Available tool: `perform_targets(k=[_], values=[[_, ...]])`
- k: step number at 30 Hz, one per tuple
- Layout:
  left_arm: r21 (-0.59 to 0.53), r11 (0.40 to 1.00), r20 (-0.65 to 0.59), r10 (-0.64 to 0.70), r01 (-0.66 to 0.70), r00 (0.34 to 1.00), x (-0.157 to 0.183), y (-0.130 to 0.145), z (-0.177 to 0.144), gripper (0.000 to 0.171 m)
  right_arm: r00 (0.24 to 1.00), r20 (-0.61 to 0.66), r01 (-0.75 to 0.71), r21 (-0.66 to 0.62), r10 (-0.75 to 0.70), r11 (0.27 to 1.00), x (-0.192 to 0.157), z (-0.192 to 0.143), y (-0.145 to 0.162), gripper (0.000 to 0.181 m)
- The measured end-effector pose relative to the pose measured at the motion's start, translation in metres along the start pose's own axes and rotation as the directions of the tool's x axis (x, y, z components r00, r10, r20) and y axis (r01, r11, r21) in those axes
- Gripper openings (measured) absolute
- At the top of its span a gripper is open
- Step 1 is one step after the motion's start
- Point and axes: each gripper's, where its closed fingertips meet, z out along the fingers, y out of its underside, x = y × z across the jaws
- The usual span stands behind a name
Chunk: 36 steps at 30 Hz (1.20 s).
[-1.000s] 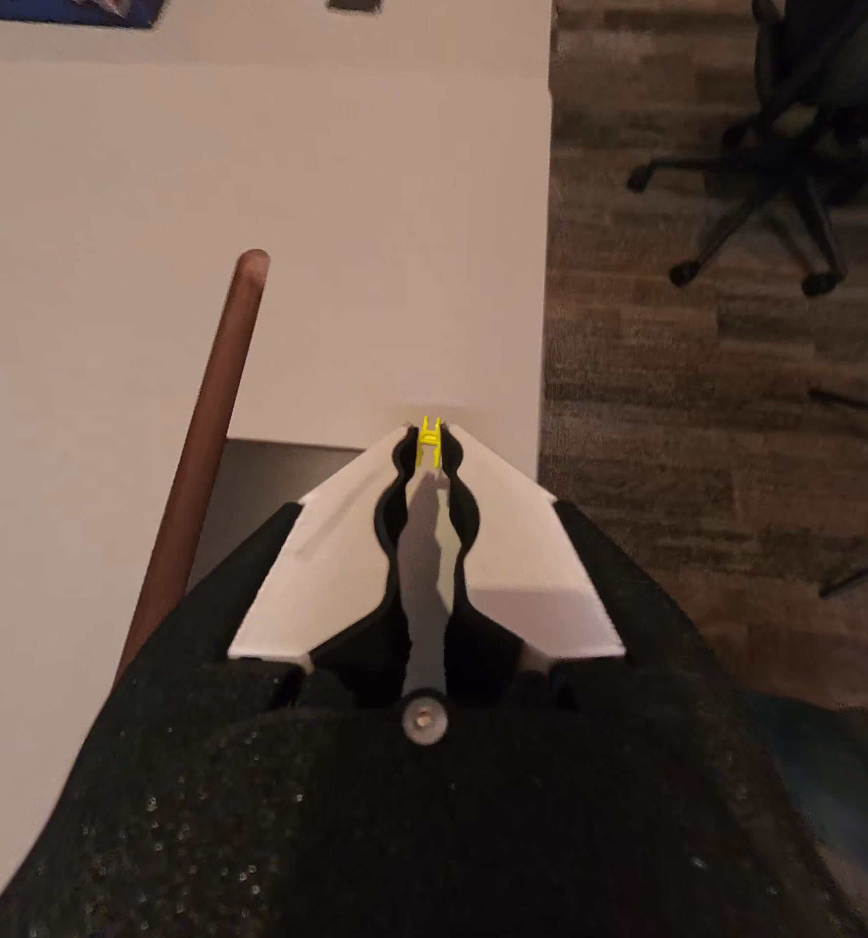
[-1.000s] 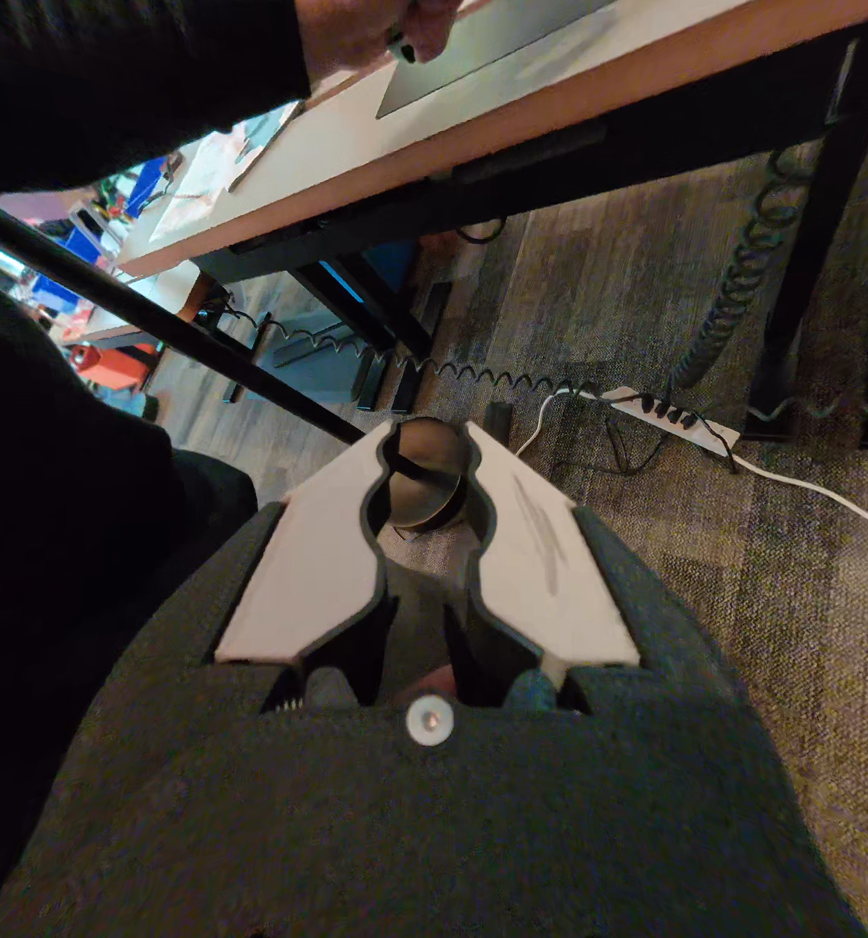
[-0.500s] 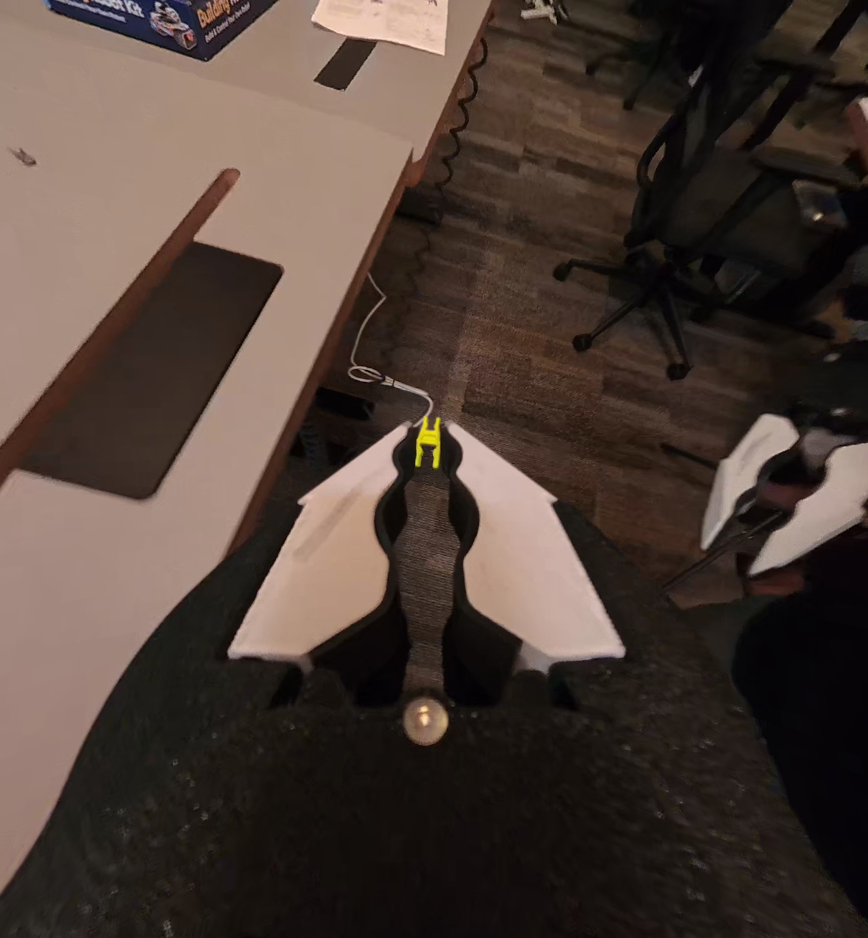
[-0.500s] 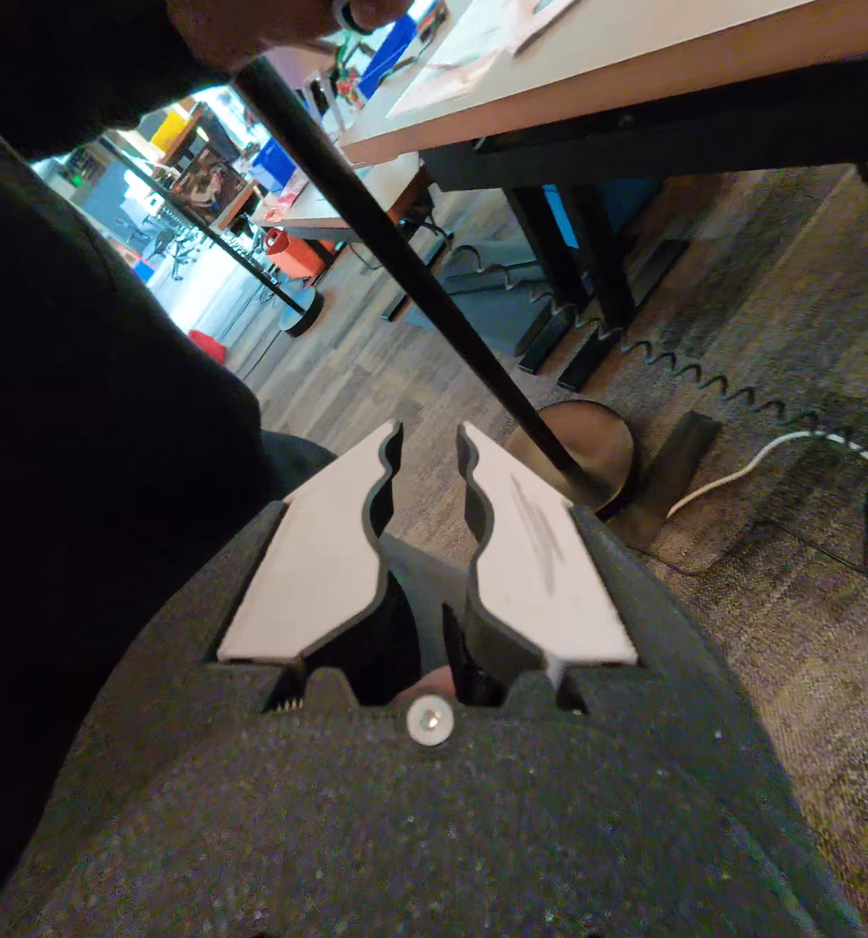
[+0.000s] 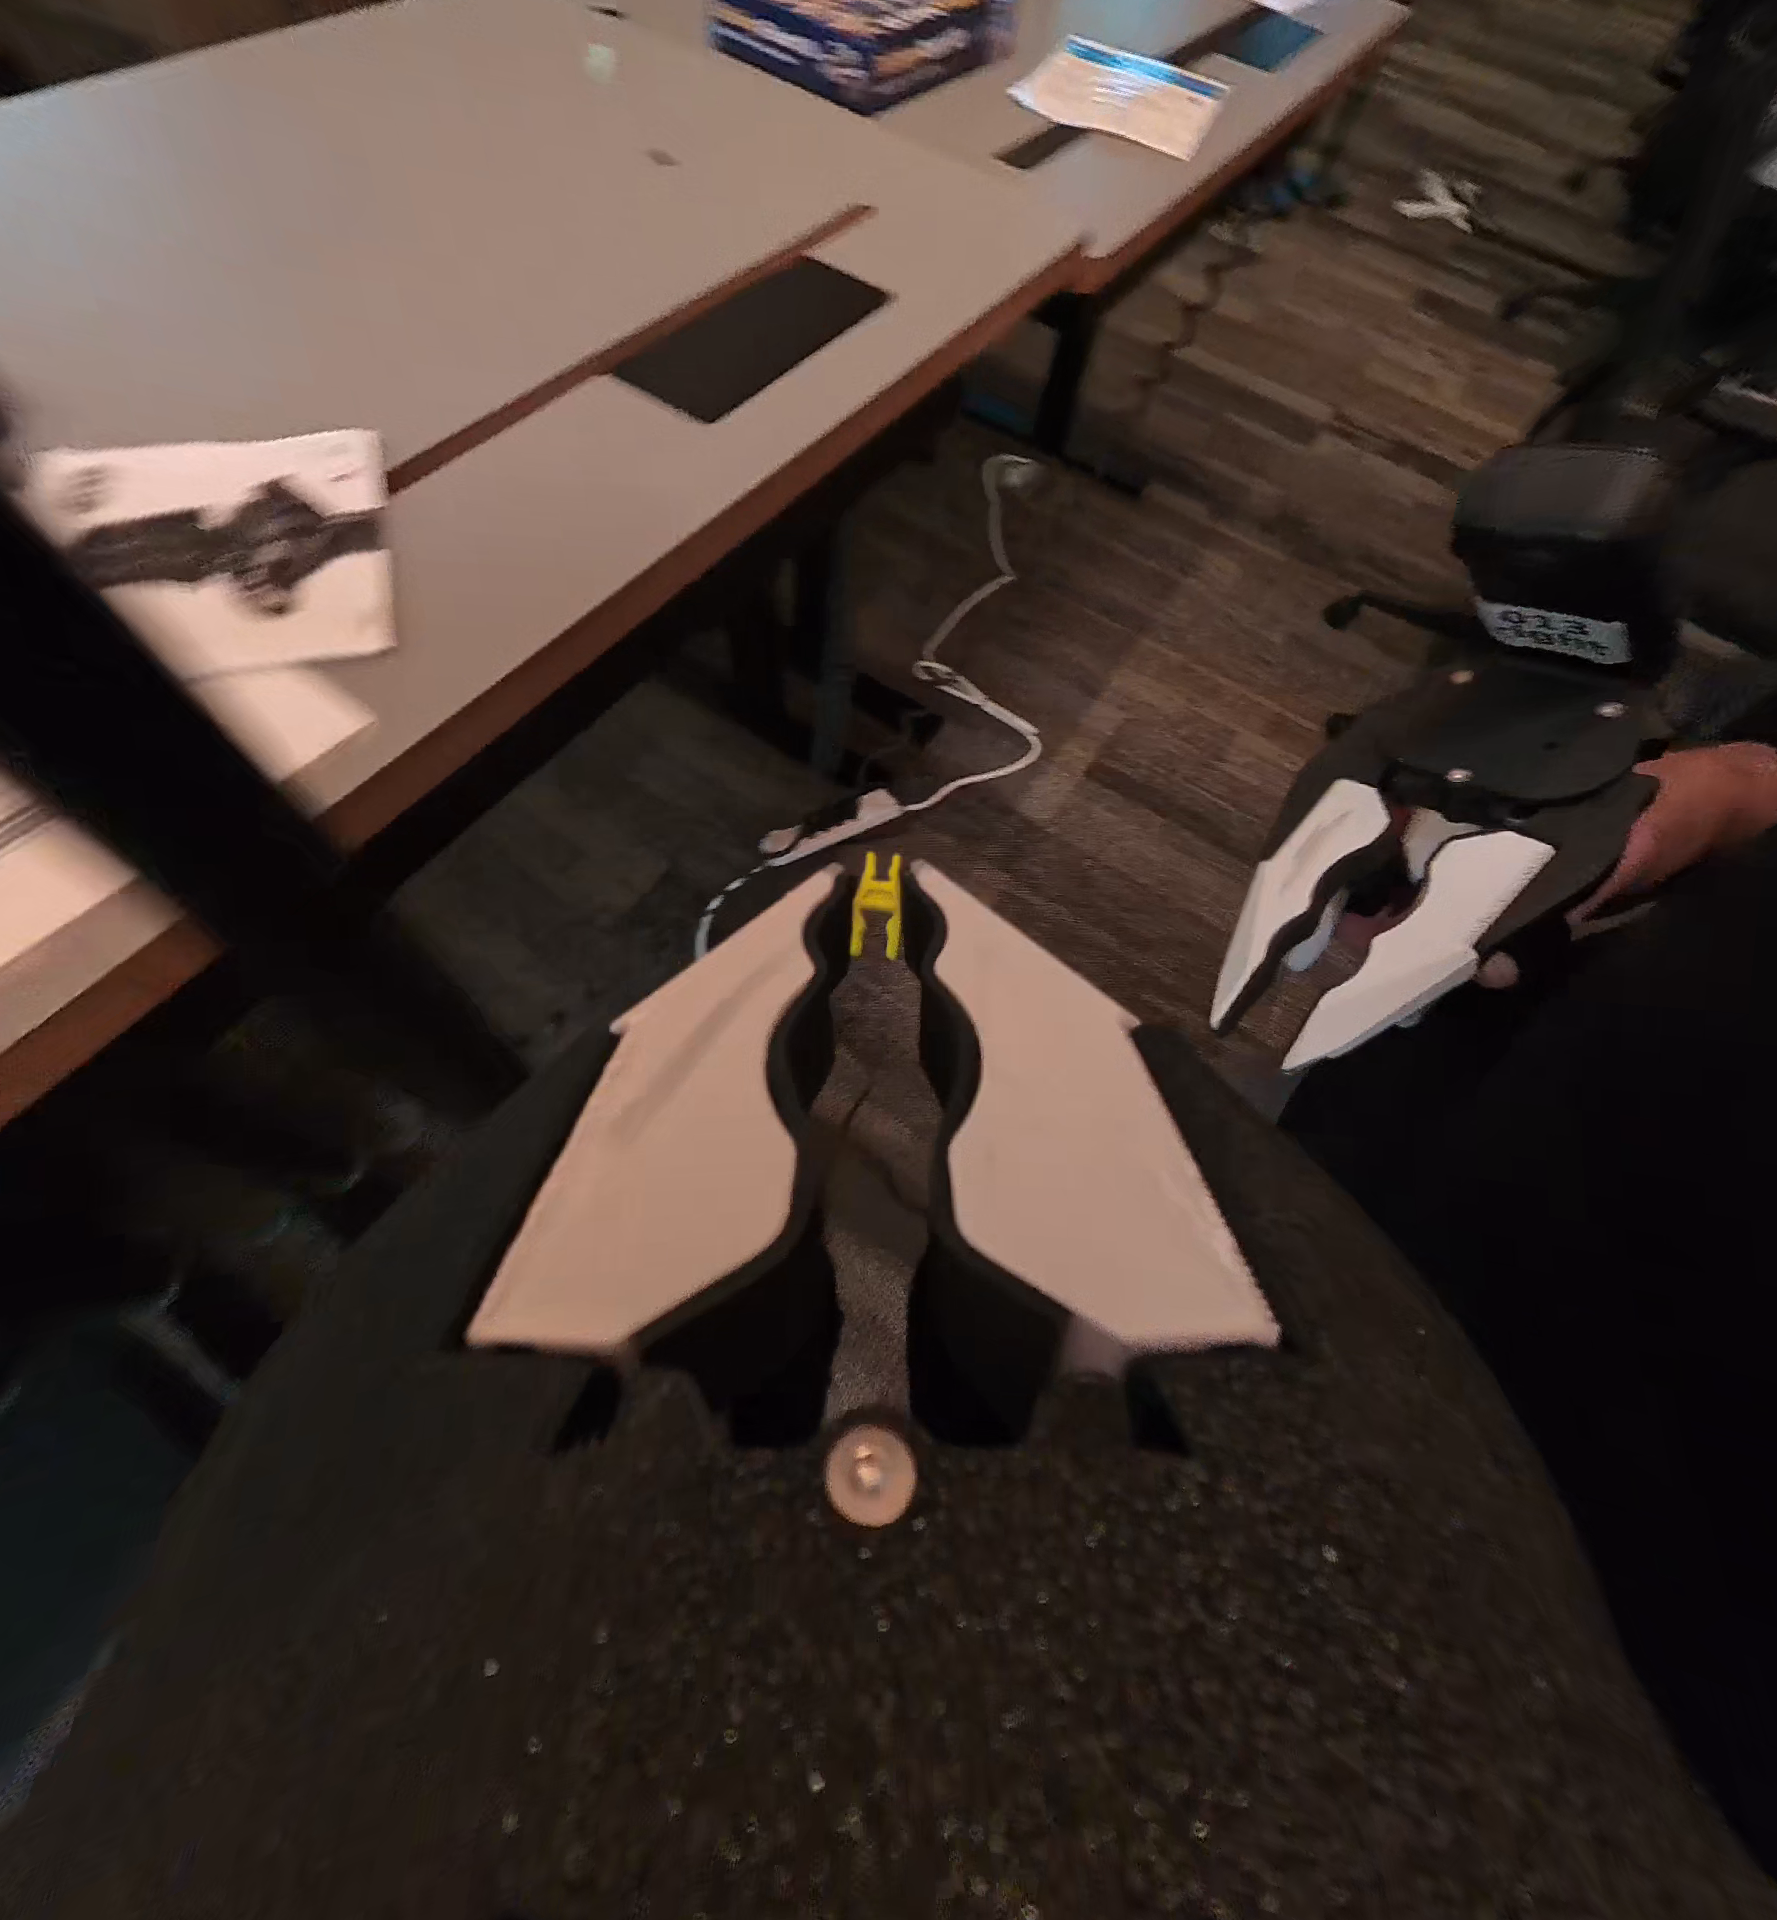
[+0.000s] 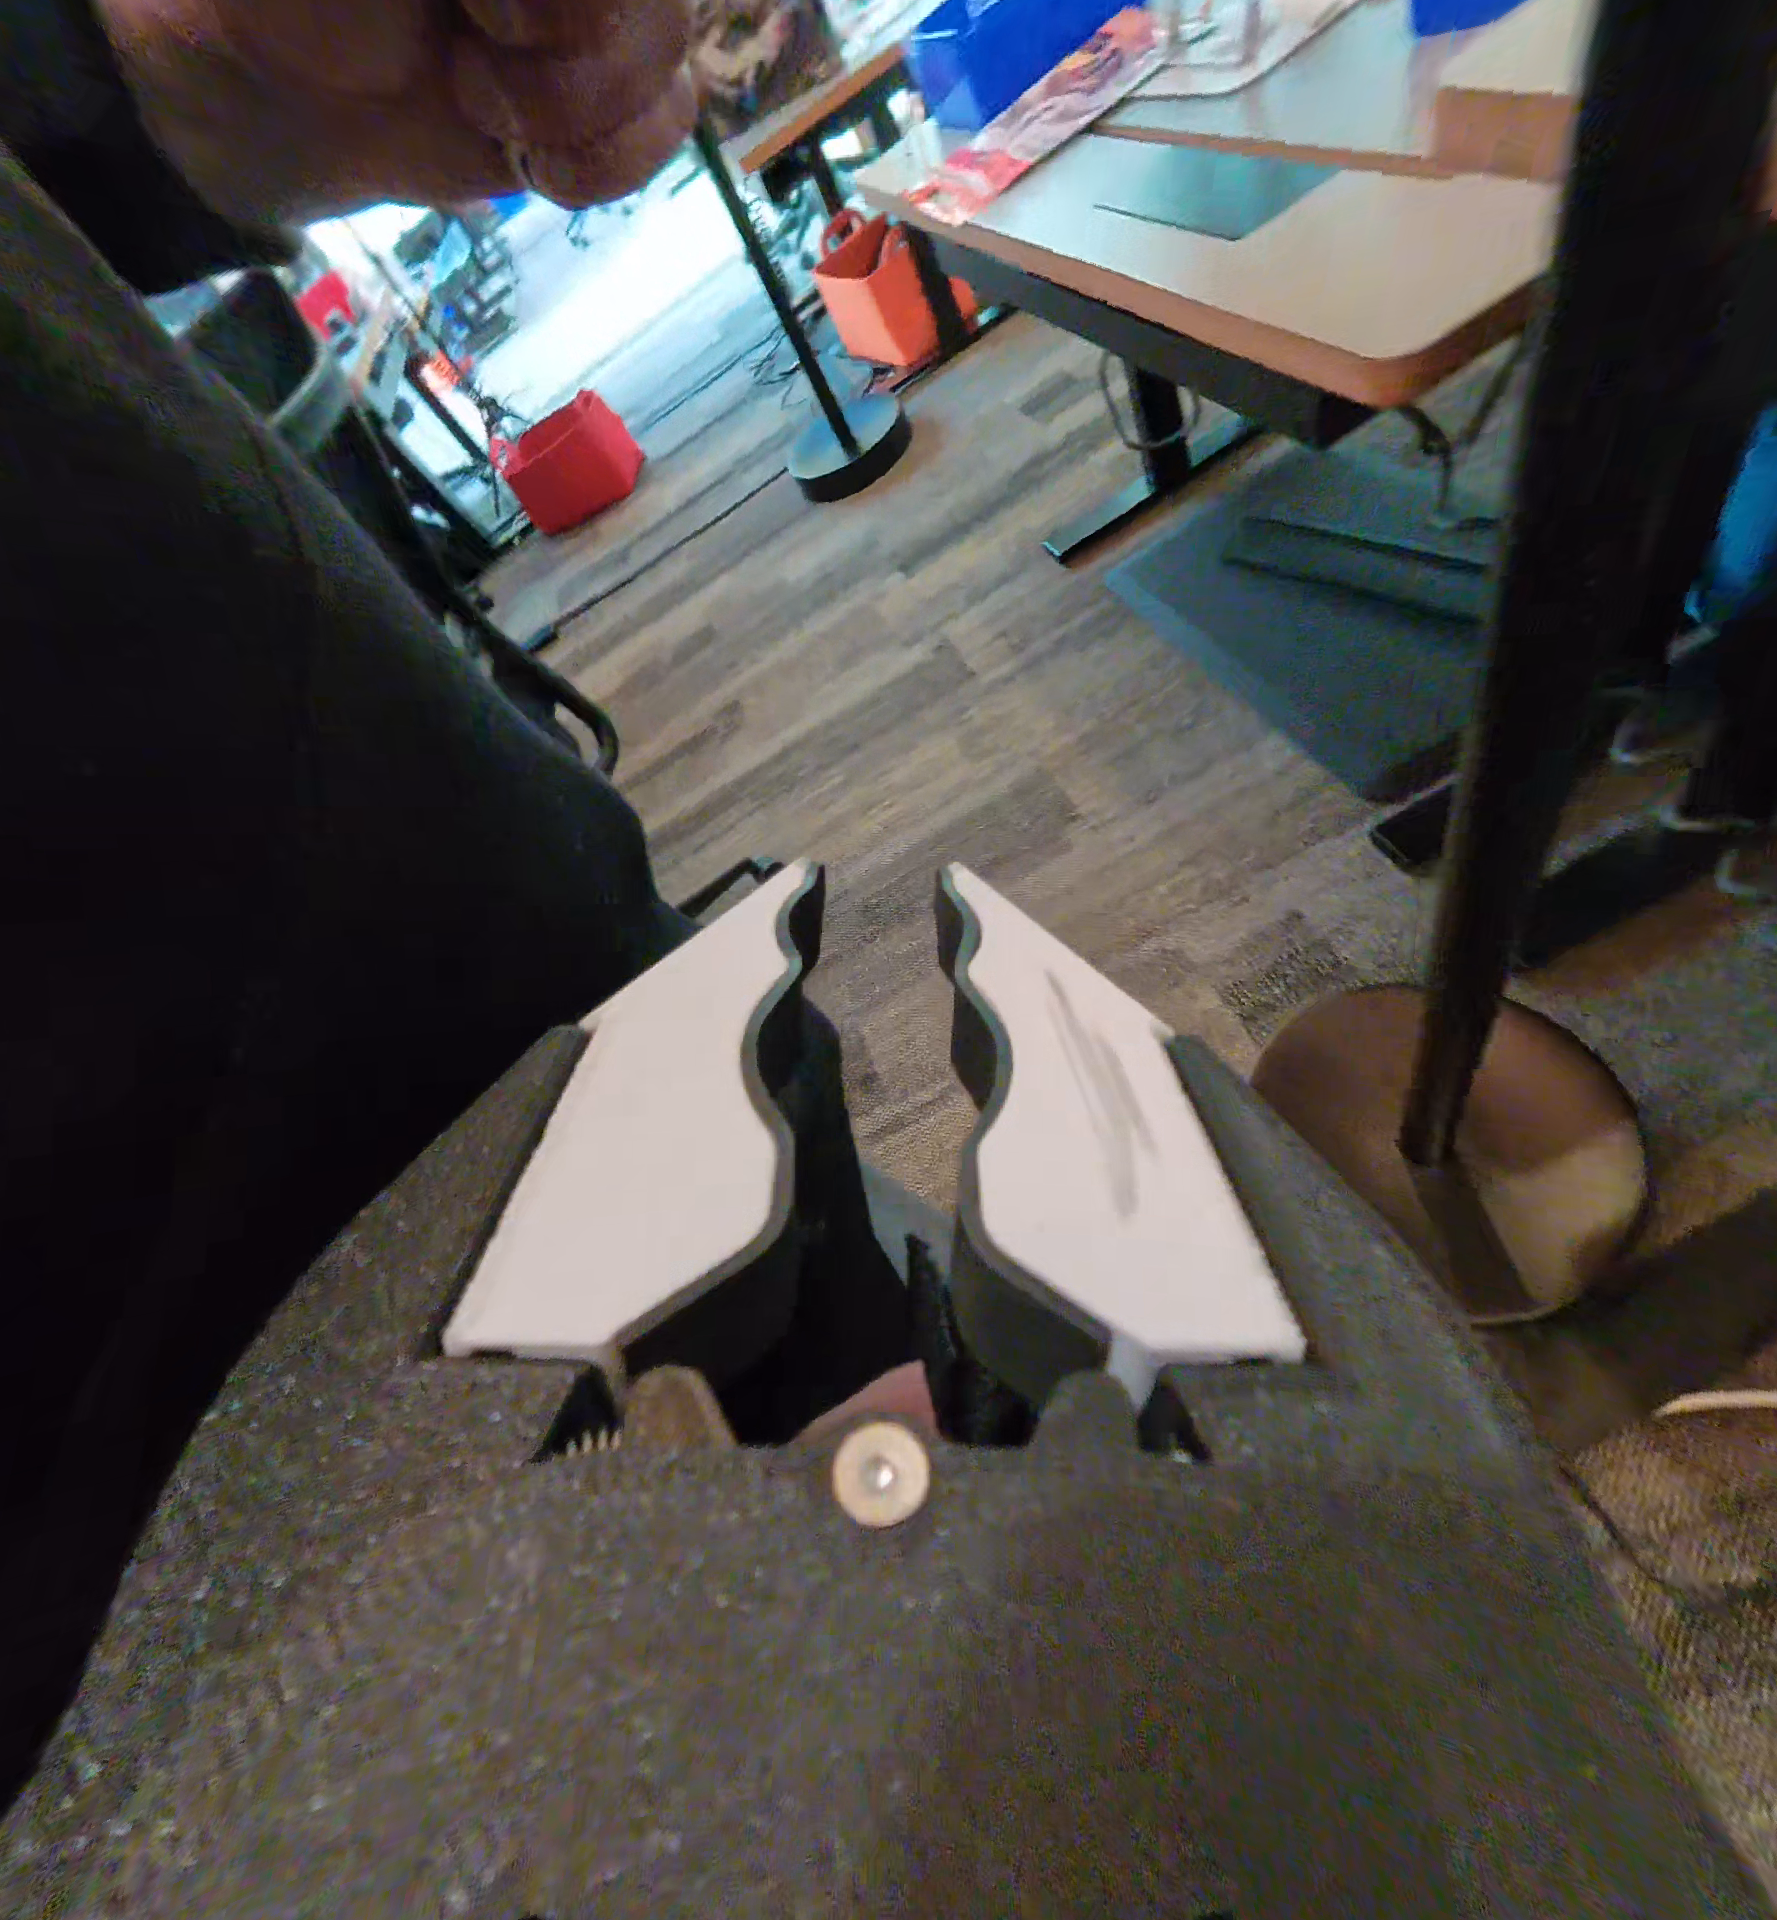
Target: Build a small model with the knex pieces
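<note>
Carpet (image 5: 1123,644) below; left gripper (image 5: 878,896) pinches yellow clip (image 5: 876,902); right gripper (image 6: 879,904) empty.

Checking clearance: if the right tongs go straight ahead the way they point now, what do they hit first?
Probably the carpet floor; the right tongs are open and empty, and nothing shows between them and it.

The room is dim and warm-toned. In the left wrist view the table (image 5: 364,260) and the printed sheets (image 5: 229,561) smear with motion blur, and the dark pole (image 5: 84,707) crossing at left is a soft streak; only the white fingers (image 5: 655,1143) nearby stay crisp. In the right wrist view daylight pours through the far window (image 6: 572,281), blown out to white, leaving the black sleeve (image 6: 188,675) nearly featureless. The round lamp base (image 6: 1549,1195) catches a dull sheen. Straight edges bow toward the frame borders.
</note>
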Motion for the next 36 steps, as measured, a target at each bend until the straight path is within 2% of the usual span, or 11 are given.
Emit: perform_targets(k=[5,9,14,20,25,27,29,32,36], values=[[0.100,0.992,0.262,-0.104,0.080,0.959,-0.070,0.048,-0.151,0.007,0.976,0.135,0.187,-0.114,-0.171,0.976,-0.069,0.092,-0.036,0.020],[0.223,0.968,0.428,-0.204,0.116,0.881,-0.116,0.080,-0.251,0.006,0.943,0.250,0.269,-0.186,-0.219,0.945,-0.094,0.147,-0.058,0.020],[0.350,0.923,0.526,-0.333,0.158,0.782,-0.169,0.133,-0.337,0.006,0.916,0.362,0.277,-0.257,-0.173,0.926,-0.112,0.226,-0.078,0.020],[0.414,0.886,0.549,-0.427,0.210,0.718,-0.255,0.189,-0.408,0.006,0.889,0.434,0.302,-0.312,-0.148,0.901,-0.102,0.349,-0.113,0.020],[0.413,0.871,0.571,-0.474,0.265,0.670,-0.352,0.216,-0.477,0.006,0.858,0.505,0.261,-0.279,-0.090,0.924,-0.087,0.487,-0.196,0.021],[0.398,0.881,0.602,-0.461,0.255,0.652,-0.386,0.218,-0.513,0.006,0.816,0.563,0.310,-0.238,-0.129,0.921,-0.094,0.535,-0.237,0.020],[0.388,0.889,0.651,-0.452,0.244,0.609,-0.416,0.224,-0.554,0.006,0.779,0.603,0.377,-0.234,-0.171,0.896,-0.097,0.582,-0.266,0.021],[0.435,0.868,0.692,-0.493,0.241,0.527,-0.449,0.237,-0.618,0.006,0.733,0.648,0.428,-0.205,-0.205,0.880,-0.108,0.651,-0.308,0.021],[0.439,0.859,0.750,-0.511,0.262,0.420,-0.481,0.274,-0.703,0.006,0.661,0.720,0.472,-0.181,-0.211,0.863,-0.140,0.742,-0.341,0.021]])
